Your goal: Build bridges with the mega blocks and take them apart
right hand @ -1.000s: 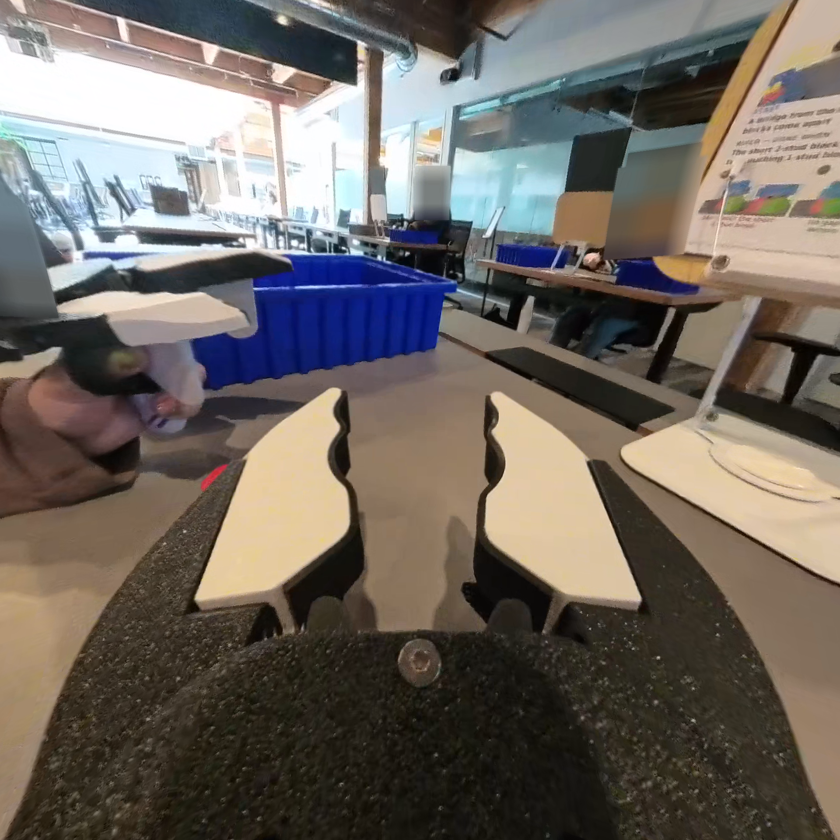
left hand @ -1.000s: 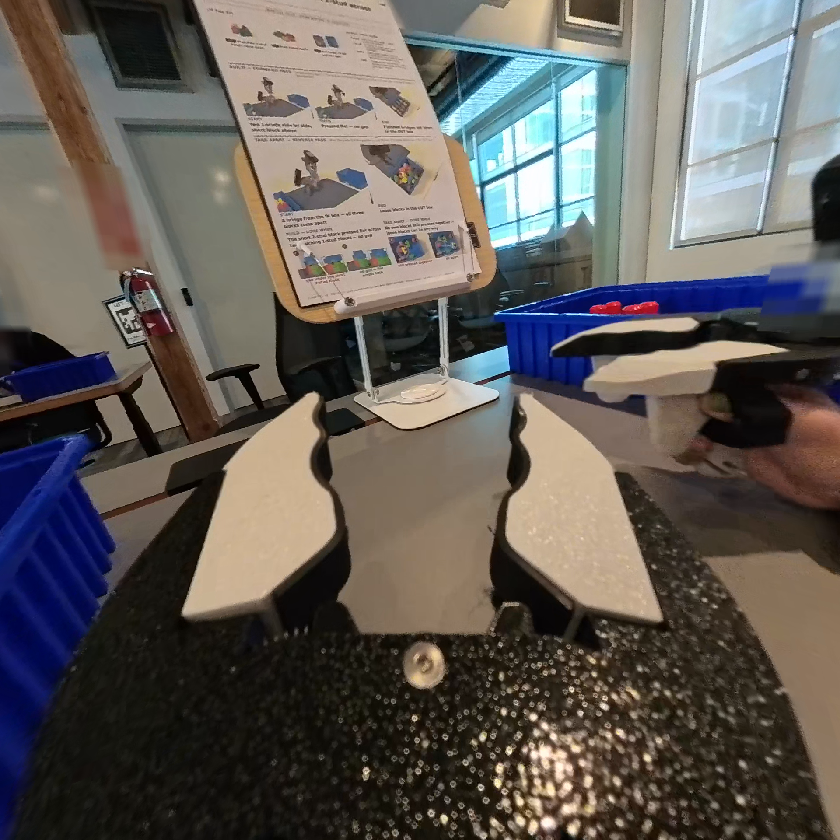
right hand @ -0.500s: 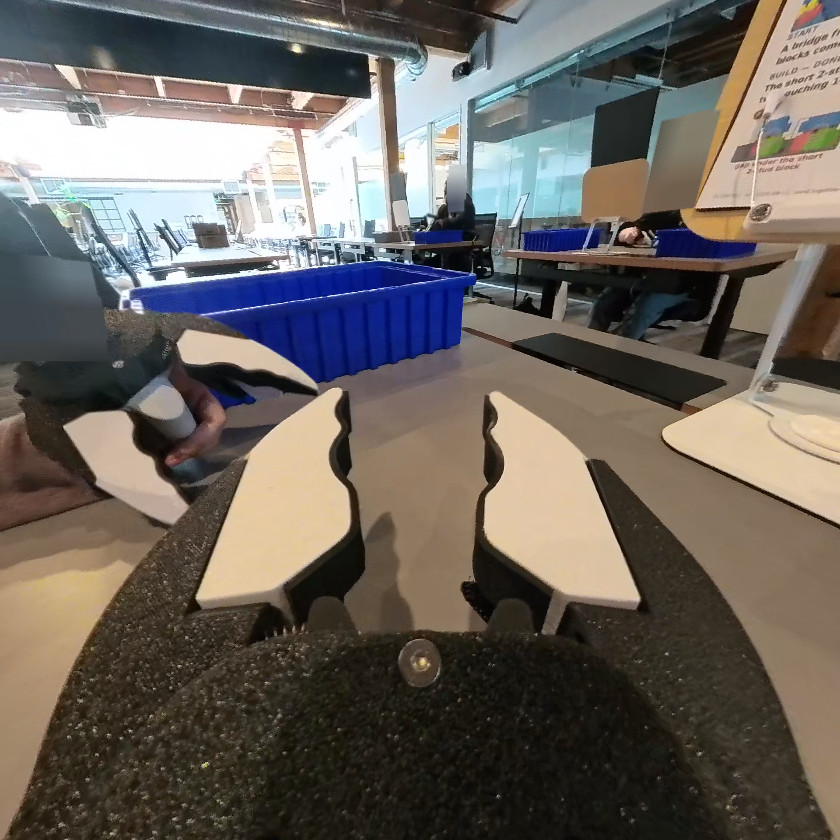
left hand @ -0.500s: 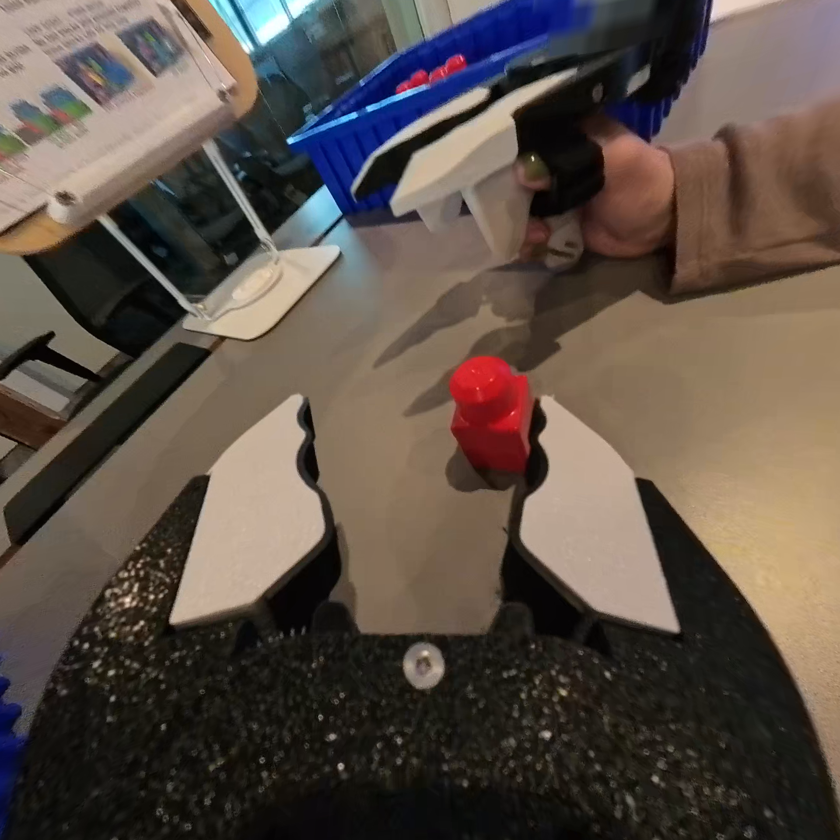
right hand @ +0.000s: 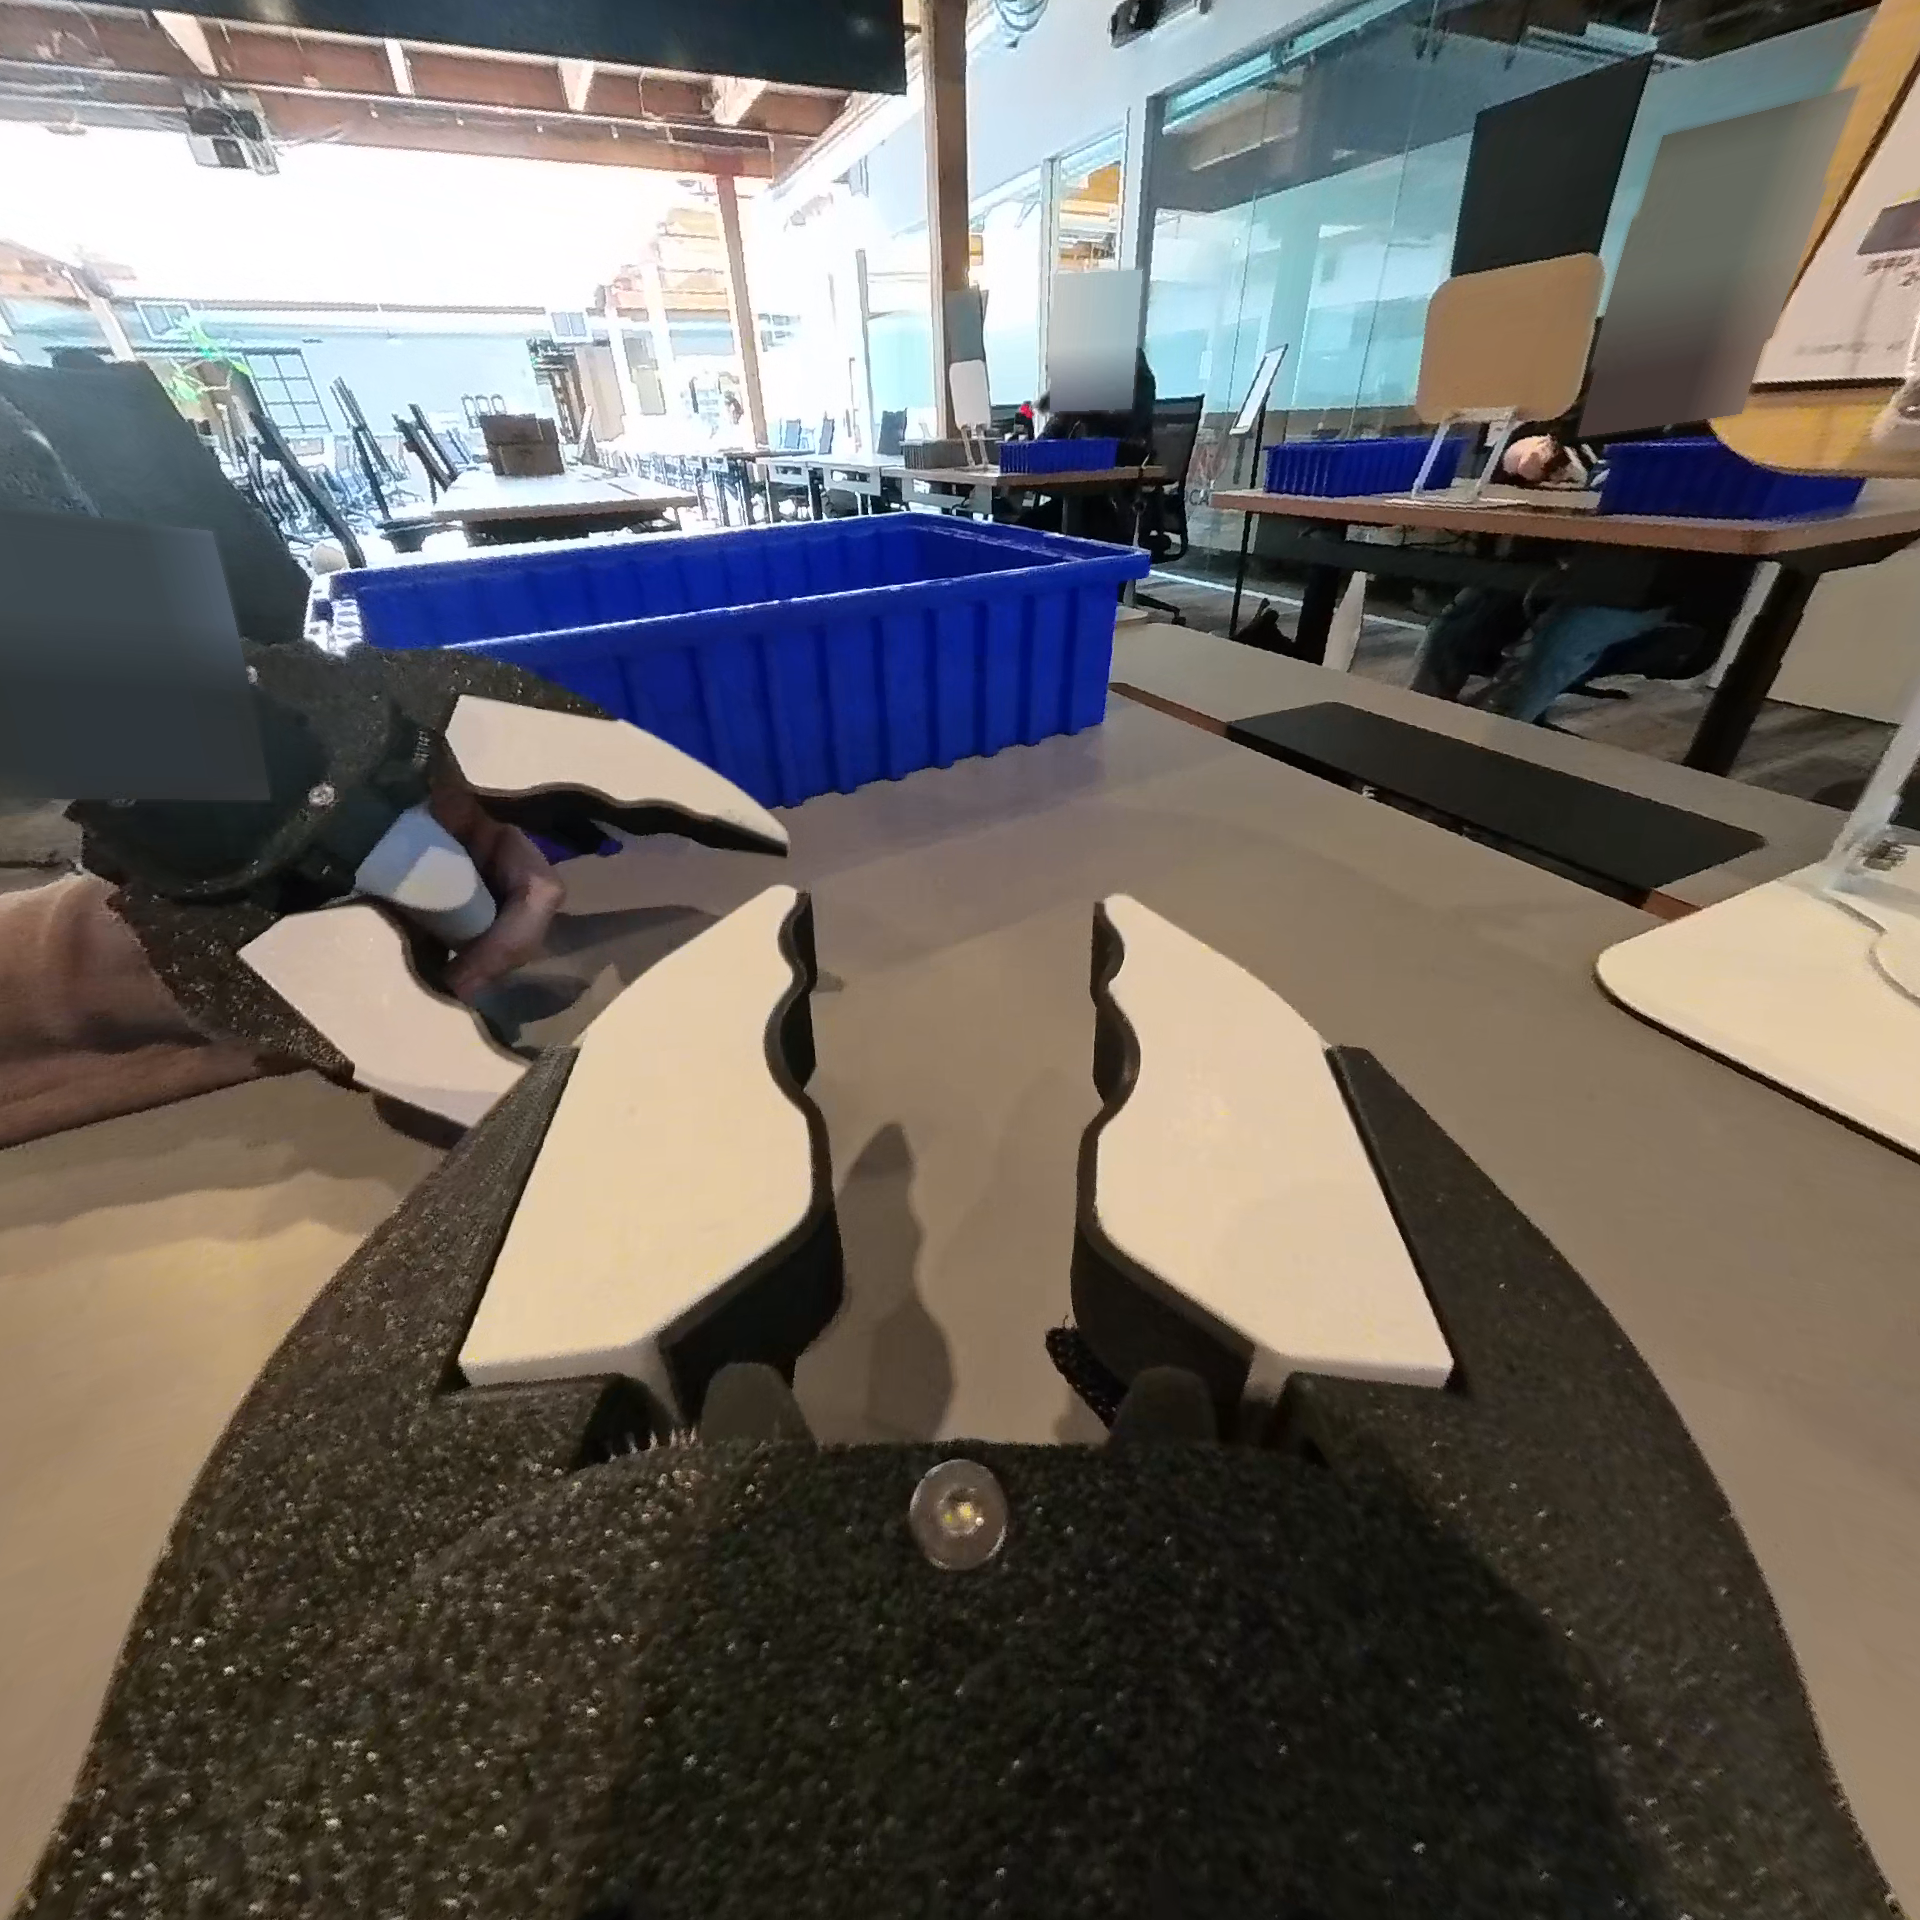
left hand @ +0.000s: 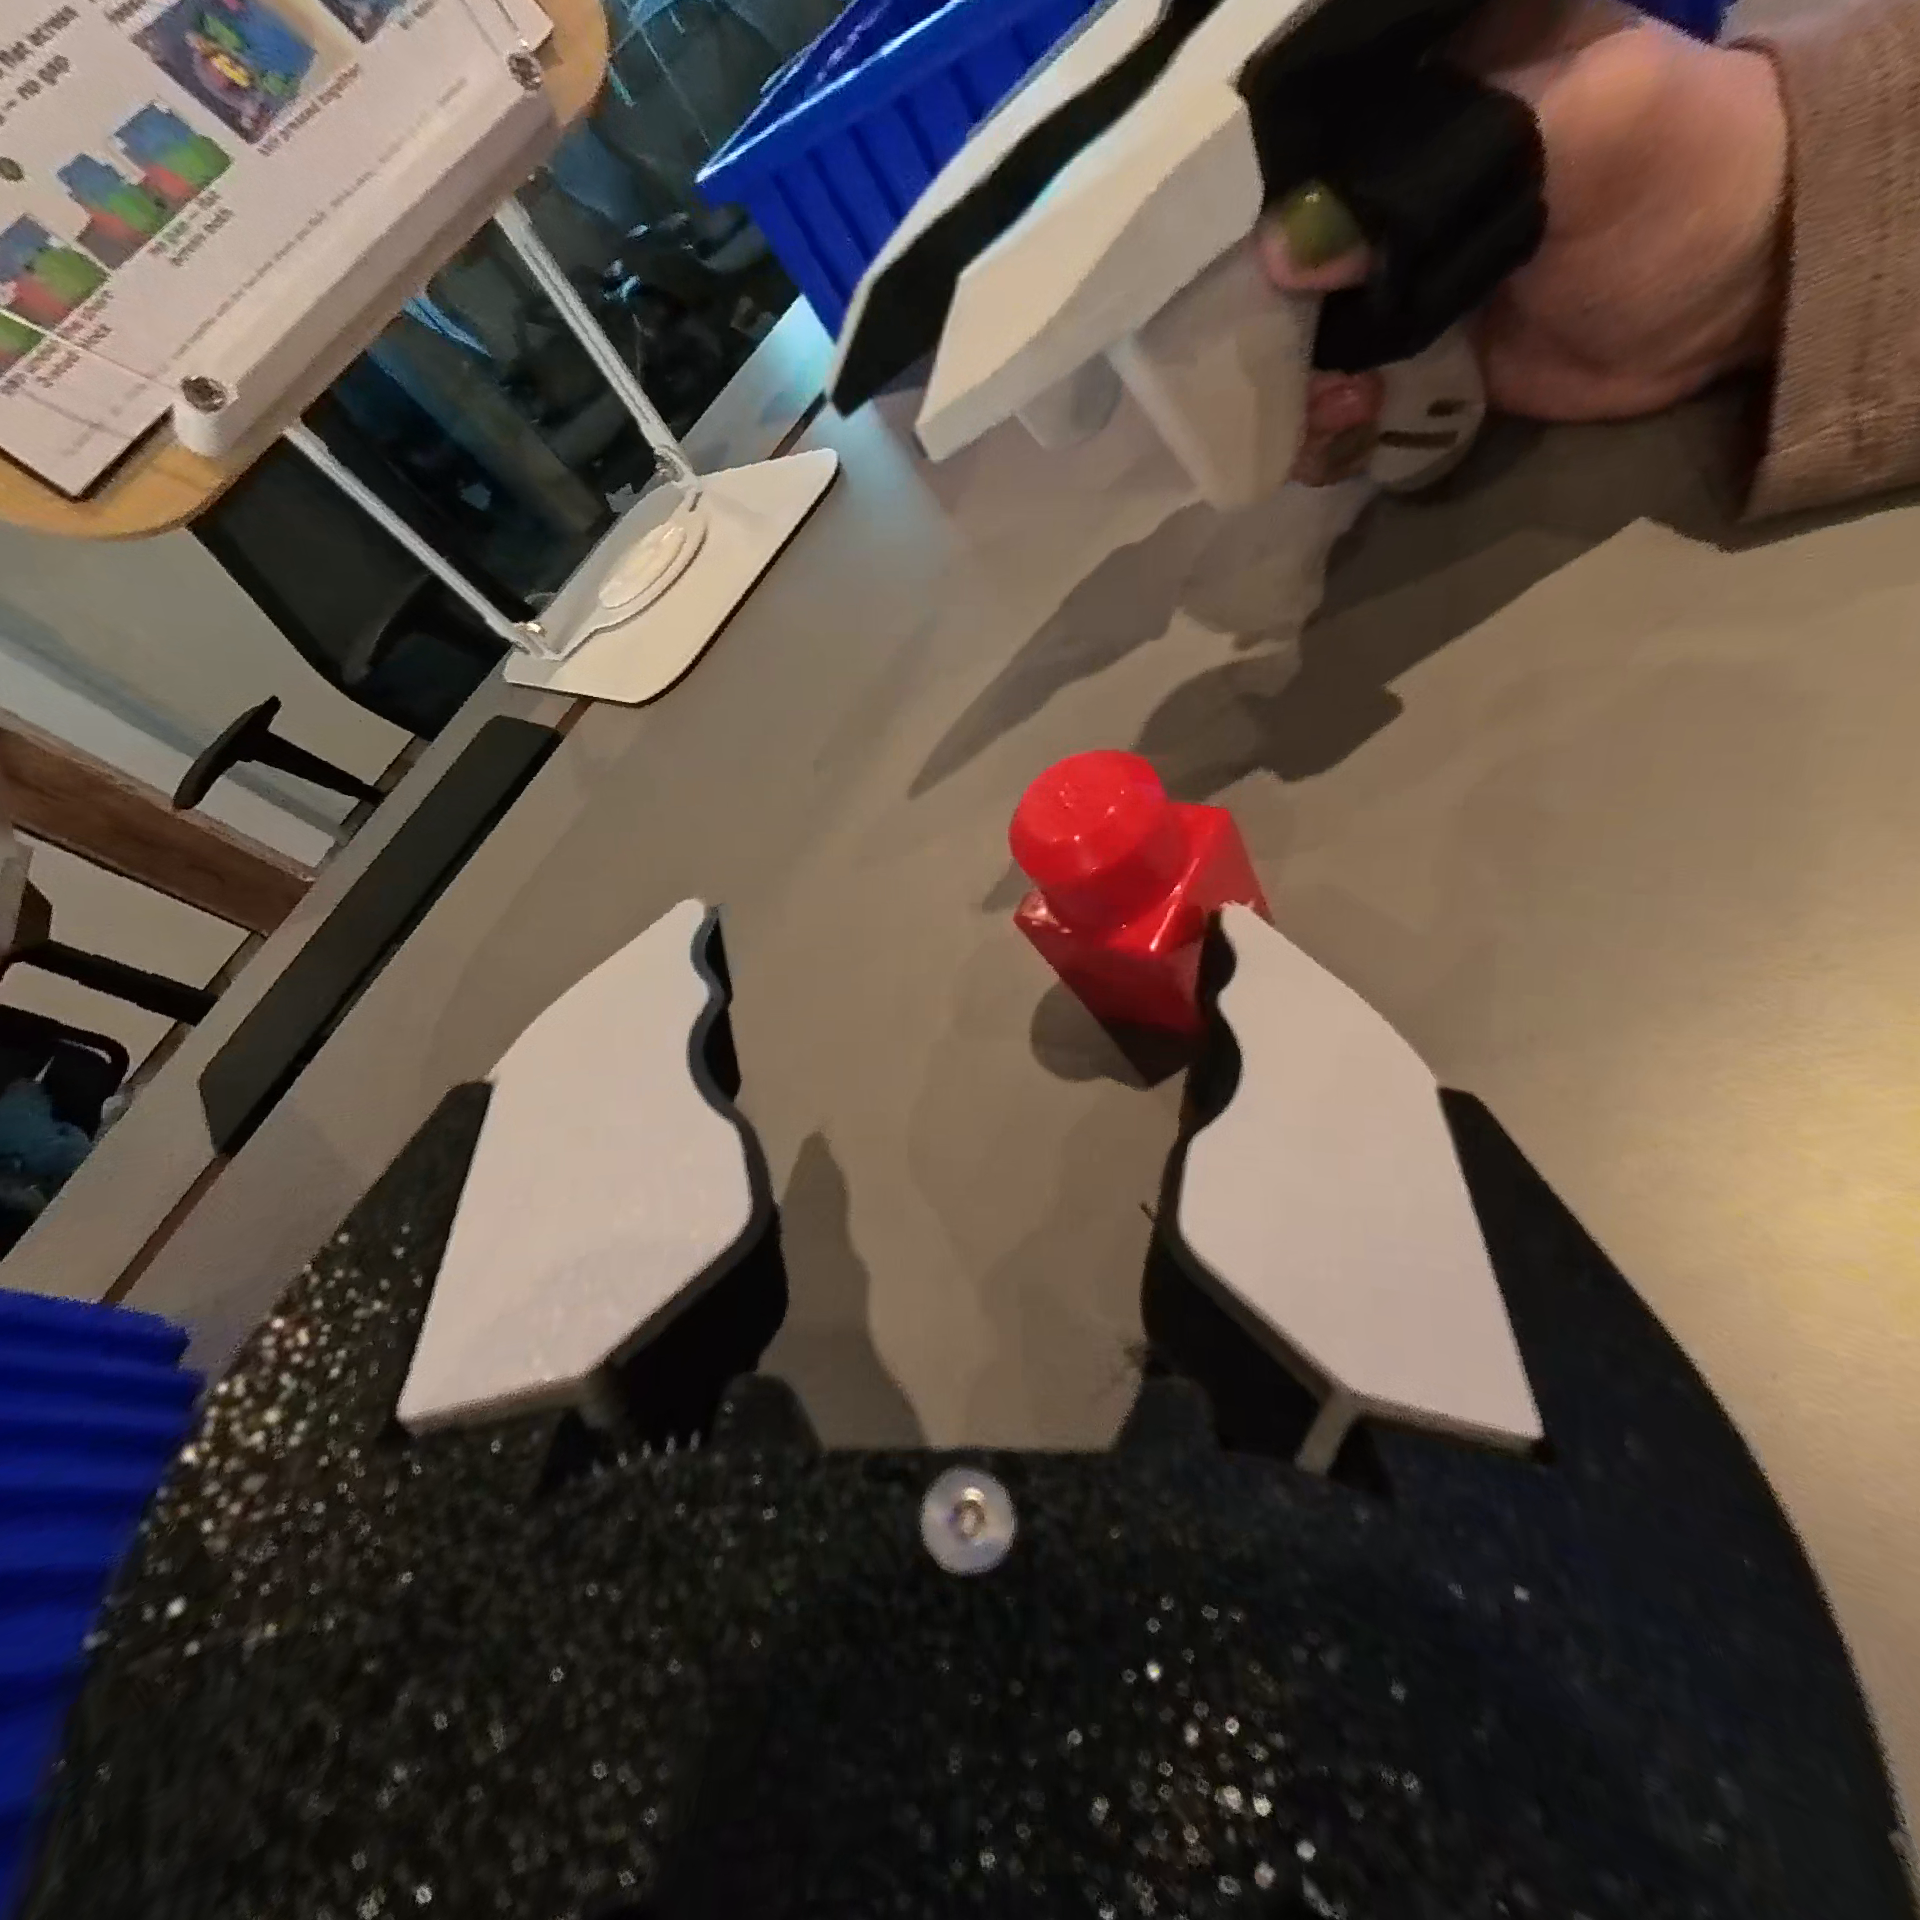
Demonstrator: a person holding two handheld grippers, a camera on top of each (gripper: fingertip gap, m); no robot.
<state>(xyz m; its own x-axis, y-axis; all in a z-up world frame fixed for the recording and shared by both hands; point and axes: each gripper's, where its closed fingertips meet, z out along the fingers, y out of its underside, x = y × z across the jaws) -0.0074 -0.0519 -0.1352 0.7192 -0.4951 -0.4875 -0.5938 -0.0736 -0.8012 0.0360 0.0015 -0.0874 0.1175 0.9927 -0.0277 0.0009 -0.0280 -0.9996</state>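
In my left wrist view, a blue bin corner (left hand: 73, 1455) sits at the lower left edge and the instruction board on its stand (left hand: 665, 582) fills the upper left. My left gripper (left hand: 971, 935) has its fingers spread apart with nothing between them. A single red block (left hand: 1132, 914), the only block on the table (left hand: 1558, 935), stands upright just right of frame centre, stud up, so its long axis runs vertically. It lies forward and to the right of my finger gap, hard against the tip of my right-hand finger (left hand: 1330, 1174); I cannot tell whether they actually touch. I judge that I must slide rightward before closing, or that finger may knock the block over. In the upper right, my right gripper (left hand: 904, 343) hovers above the table, farther from the block than my left one.

In the right wrist view, my left gripper shows at the left edge, one blue bin (right hand: 831, 665) lies behind it across the middle left, and my right gripper (right hand: 951, 914) is at centre with its fingers parted and nothing between them. The white stand base (right hand: 1756, 987) is at the right edge. No block appears here.
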